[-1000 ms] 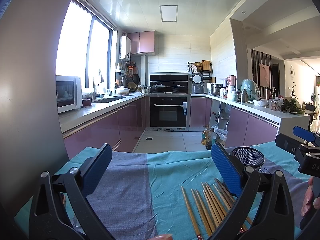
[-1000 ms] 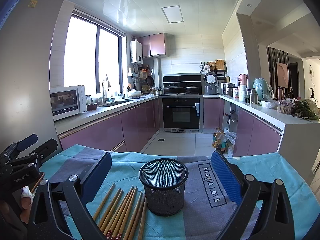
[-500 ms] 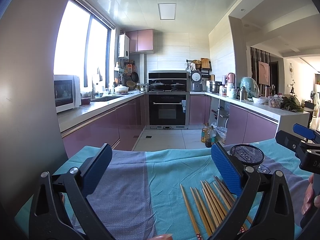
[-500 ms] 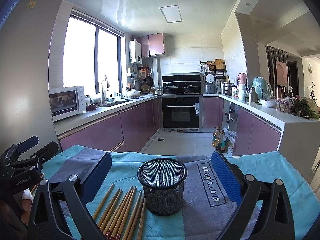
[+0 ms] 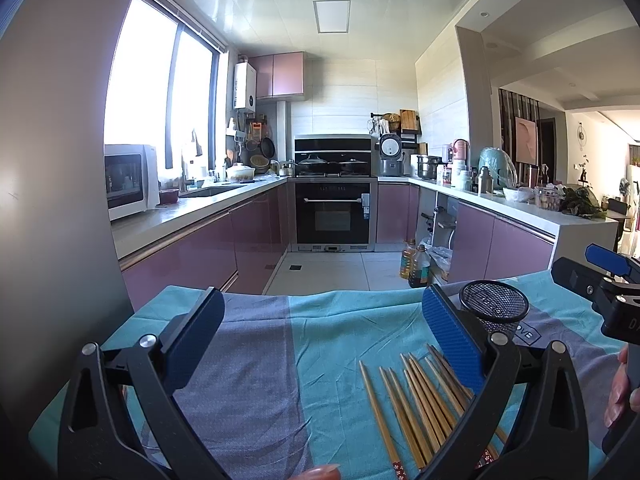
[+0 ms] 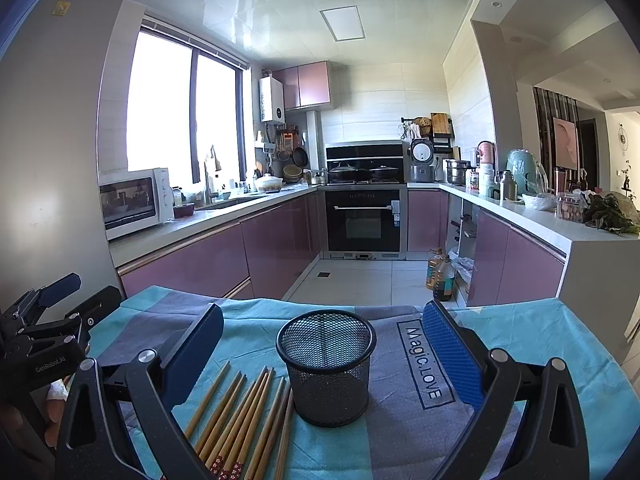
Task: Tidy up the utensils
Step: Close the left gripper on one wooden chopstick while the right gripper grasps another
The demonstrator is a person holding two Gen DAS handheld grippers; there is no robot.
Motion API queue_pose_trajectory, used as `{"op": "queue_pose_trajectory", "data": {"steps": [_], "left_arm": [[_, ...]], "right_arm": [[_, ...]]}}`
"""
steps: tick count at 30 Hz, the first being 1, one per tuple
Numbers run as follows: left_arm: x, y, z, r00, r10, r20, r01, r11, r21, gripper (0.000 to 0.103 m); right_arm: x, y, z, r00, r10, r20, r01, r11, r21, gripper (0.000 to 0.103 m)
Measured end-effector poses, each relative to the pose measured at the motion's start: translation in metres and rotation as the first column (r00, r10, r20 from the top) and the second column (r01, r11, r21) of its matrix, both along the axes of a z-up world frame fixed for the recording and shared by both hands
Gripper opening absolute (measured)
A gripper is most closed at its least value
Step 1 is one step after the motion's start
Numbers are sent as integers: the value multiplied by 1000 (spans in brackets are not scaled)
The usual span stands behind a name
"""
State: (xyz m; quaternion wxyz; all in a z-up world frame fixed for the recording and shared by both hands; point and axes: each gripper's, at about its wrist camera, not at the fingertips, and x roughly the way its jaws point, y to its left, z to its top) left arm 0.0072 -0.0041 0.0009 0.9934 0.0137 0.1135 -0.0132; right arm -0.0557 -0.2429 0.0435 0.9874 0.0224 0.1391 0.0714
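Several wooden chopsticks [image 5: 416, 404] lie side by side on a teal and grey tablecloth [image 5: 332, 340]. A black mesh cup [image 6: 327, 364] stands upright just right of them [image 6: 240, 412]; in the left wrist view the cup [image 5: 494, 306] shows behind the right finger. My left gripper [image 5: 320, 340] is open and empty, above the cloth left of the chopsticks. My right gripper [image 6: 322, 348] is open and empty, with the cup between its fingers' line of sight. Each gripper shows at the edge of the other's view.
The cloth carries a "Magic.LOVE" label [image 6: 424, 364] right of the cup. The table's far edge [image 6: 320, 304] drops to a tiled kitchen floor. Oil bottles [image 6: 440, 276] stand on the floor by purple cabinets. A grey wall [image 5: 52, 200] is close on the left.
Both views have tilted slightly; the cup and chopsticks sit a little differently in frame. Both grippers stay open and nothing on the table has moved.
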Motion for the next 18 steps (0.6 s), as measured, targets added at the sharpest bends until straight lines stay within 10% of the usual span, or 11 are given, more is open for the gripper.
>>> {"op": "queue_pose_trajectory", "data": {"steps": [11,18], "left_arm": [[8,1,-13,995,-48,-87,52,998,38,97],[32,-2,-44,945,-142,-294,164,985,52,88]], "right_arm": [[-1,5,-22,986,88,-139,-94,995,-37,96],[21,23,-68,909,158,-385,-198,978,-65,81]]}}
